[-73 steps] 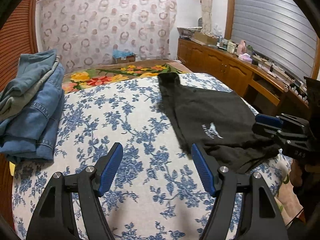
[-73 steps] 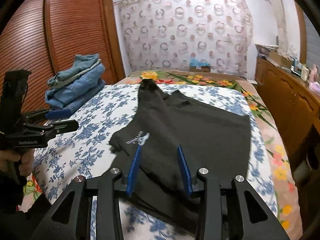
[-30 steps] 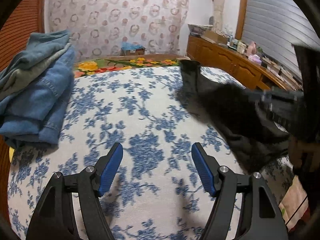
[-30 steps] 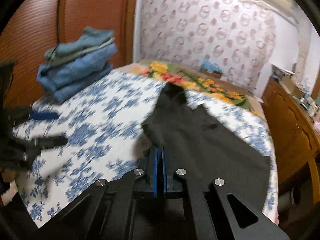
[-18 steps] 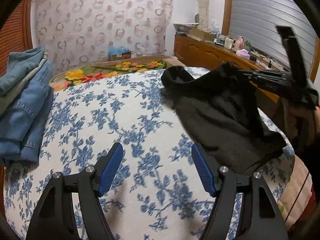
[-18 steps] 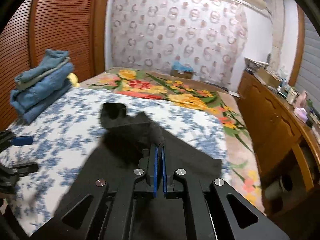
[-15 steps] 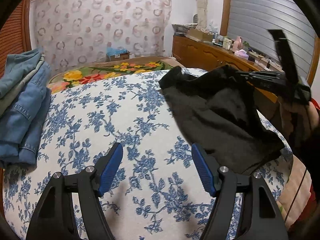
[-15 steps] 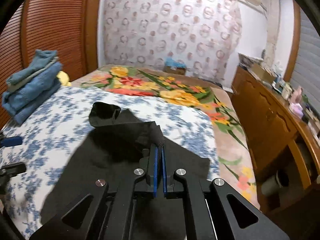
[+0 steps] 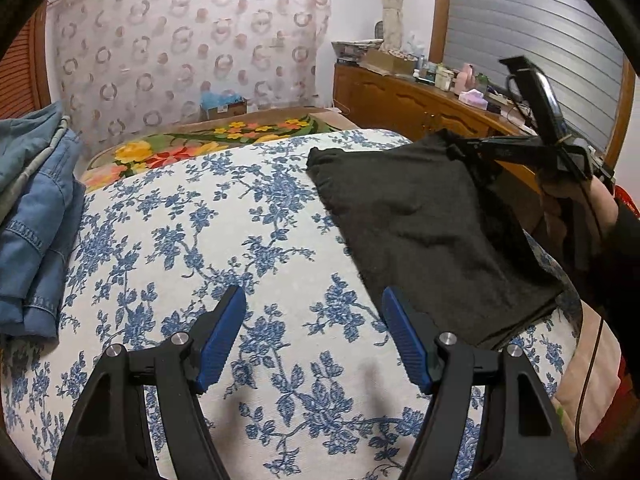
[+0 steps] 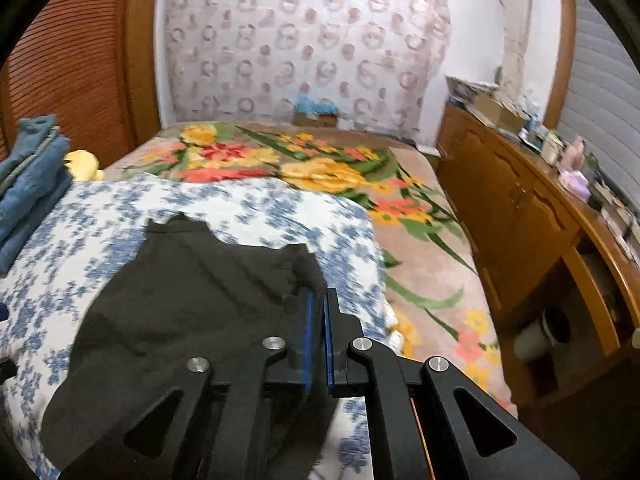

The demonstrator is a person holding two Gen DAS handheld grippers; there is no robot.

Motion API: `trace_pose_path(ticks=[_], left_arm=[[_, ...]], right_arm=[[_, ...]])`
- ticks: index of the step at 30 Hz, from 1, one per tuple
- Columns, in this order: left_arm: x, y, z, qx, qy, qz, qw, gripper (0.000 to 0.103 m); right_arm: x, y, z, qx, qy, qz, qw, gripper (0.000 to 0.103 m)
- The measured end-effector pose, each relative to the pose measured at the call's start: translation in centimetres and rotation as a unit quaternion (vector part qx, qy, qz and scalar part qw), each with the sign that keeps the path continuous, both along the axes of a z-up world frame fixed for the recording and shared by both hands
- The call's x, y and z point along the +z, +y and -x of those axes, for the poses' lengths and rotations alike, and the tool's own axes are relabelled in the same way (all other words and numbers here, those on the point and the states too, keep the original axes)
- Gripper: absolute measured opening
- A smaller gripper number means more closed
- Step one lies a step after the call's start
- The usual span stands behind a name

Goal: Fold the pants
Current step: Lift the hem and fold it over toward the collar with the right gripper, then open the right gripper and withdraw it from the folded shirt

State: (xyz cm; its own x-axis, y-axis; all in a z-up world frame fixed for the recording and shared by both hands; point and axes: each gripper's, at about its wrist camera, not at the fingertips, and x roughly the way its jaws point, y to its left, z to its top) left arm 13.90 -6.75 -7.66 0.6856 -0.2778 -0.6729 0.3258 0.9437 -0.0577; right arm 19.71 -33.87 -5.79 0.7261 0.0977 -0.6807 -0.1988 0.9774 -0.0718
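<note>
The right tongs (image 10: 317, 312) pinch a raised edge of the black pants (image 9: 432, 232) above the bed (image 9: 208, 216), apparently to lay a fold, while the left tongs (image 9: 312, 336) hover spread and empty.

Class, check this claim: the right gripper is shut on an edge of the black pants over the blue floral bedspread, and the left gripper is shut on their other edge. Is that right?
Not quite. The left gripper is open and holds nothing, hovering over the blue floral bedspread beside the black pants, as the left wrist view shows. The right gripper is indeed shut on an edge of them.
</note>
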Motion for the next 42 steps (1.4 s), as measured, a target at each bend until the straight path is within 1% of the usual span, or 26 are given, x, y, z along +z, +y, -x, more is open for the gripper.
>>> trace_pose_path(ticks=[2,4,6,9,12,15,18,20,22,24,26,28,31,33,36,38,40,42], left_arm=[[-0.1,-0.3,0.0,-0.003,0.000,-0.001,1.0000,0.072],[-0.2,-0.6,0.1,-0.006,0.003,-0.002,1.0000,0.072],[-0.4,-0.9,0.0,-0.008,0.005,-0.005,0.9999,0.072],[-0.6,-1.4,0.0,-0.012,0.009,-0.007,0.9999,0.072],[-0.8,-2.1,0.1,-0.018,0.013,-0.008,0.9997,0.072],[-1.1,-2.8,0.2,-0.025,0.016,-0.014,0.9995,0.072],[-1.6,-3.2,0.3,-0.028,0.017,-0.020,0.9993,0.072],[-1.8,-3.2,0.2,-0.026,0.018,-0.020,0.9993,0.072],[-1.9,-3.2,0.1,-0.026,0.019,-0.017,0.9993,0.072],[-2.1,-3.3,0.1,-0.026,0.024,-0.017,0.9992,0.072],[-2.2,-3.4,0.2,-0.027,0.026,-0.018,0.9991,0.072],[-2.3,-3.4,0.1,-0.028,0.025,-0.022,0.9991,0.072],[-2.3,-3.5,0.2,-0.028,0.025,-0.022,0.9990,0.072],[-2.3,-3.5,0.3,-0.027,0.025,-0.021,0.9991,0.072],[-2.1,-3.4,0.4,-0.027,0.022,-0.021,0.9992,0.072],[-1.9,-3.3,0.6,-0.028,0.022,-0.017,0.9992,0.072],[-1.7,-3.3,0.9,-0.030,0.021,-0.016,0.9992,0.072],[-1.6,-3.3,1.2,-0.034,0.021,-0.016,0.9991,0.072]], right_arm=[[0.0,-0.4,0.2,-0.009,-0.003,-0.011,1.000,0.010],[0.1,-0.5,0.5,-0.023,-0.015,-0.008,1.000,0.021],[0.1,-0.5,0.6,-0.026,-0.014,-0.013,0.999,0.028],[0.0,-0.1,0.9,-0.018,-0.013,-0.018,1.000,0.028],[-0.4,0.6,1.4,0.008,-0.004,-0.025,1.000,0.028],[-1.4,1.6,1.1,0.021,0.009,-0.002,1.000,0.028],[-2.4,2.4,0.5,0.031,0.030,0.042,0.998,0.028],[-2.5,2.3,0.0,0.034,0.035,0.048,0.998,0.023],[-2.3,1.7,-0.6,0.027,0.036,0.057,0.997,0.011],[-2.0,0.8,-1.1,0.007,0.030,0.064,0.997,0.008],[-2.0,-0.4,-1.4,-0.025,0.029,0.072,0.997,0.007],[-2.0,-1.8,-1.5,-0.044,0.031,0.061,0.997,0.007],[-1.4,-2.8,-0.7,-0.047,0.022,0.037,0.998,0.007],[-0.7,-3.1,0.1,-0.038,0.015,0.016,0.999,0.007],[-0.1,-2.7,1.9,-0.028,0.002,0.004,1.000,0.007],[0.4,-2.6,3.7,-0.016,-0.004,-0.013,1.000,0.008],[0.3,-2.4,5.3,-0.003,-0.006,-0.027,1.000,0.018],[0.3,-2.2,7.5,0.009,-0.013,-0.033,0.999,0.021]])
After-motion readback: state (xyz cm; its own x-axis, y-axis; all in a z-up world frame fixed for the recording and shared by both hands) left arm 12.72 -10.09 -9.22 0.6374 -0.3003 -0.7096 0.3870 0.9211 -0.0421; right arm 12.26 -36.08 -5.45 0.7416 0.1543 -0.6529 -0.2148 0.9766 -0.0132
